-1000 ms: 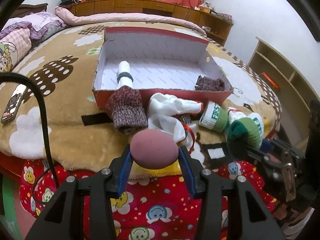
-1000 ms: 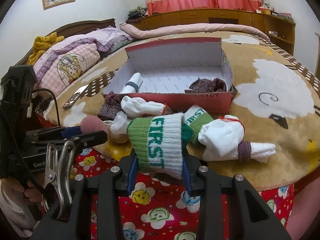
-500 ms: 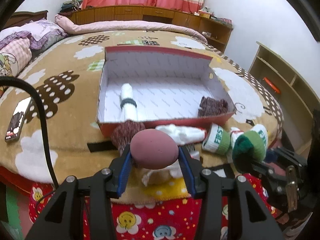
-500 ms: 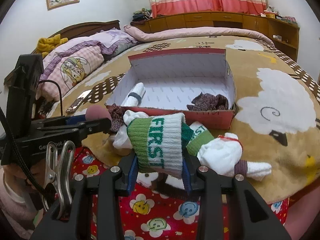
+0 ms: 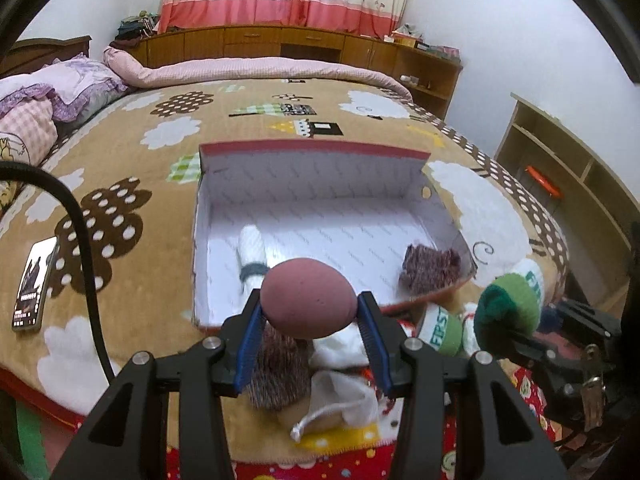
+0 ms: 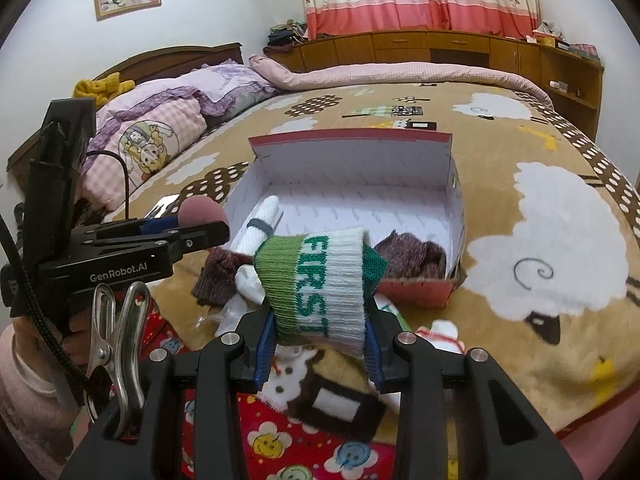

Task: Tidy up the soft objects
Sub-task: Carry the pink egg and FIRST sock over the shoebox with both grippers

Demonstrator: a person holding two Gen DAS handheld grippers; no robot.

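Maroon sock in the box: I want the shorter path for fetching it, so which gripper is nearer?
Right. The right gripper sits just short of the maroon sock; the left gripper is toward the box's other end.

Surface: a bed [image 5: 132, 168] covered by a tan blanket [image 6: 568, 184] printed with white sheep, clouds and brown dotted shapes.
Middle: an open red shoebox [image 5: 316, 148] with a white inside.
Left edge: a phone [image 5: 34, 282], lying flat.
Front edge: loose socks, namely a maroon knitted sock [image 5: 276, 372], white socks [image 5: 344, 396] and a green-and-white rolled sock [image 5: 440, 330].
Head end: pillows [image 6: 160, 136].
Far side: a rolled pink quilt [image 6: 400, 74].
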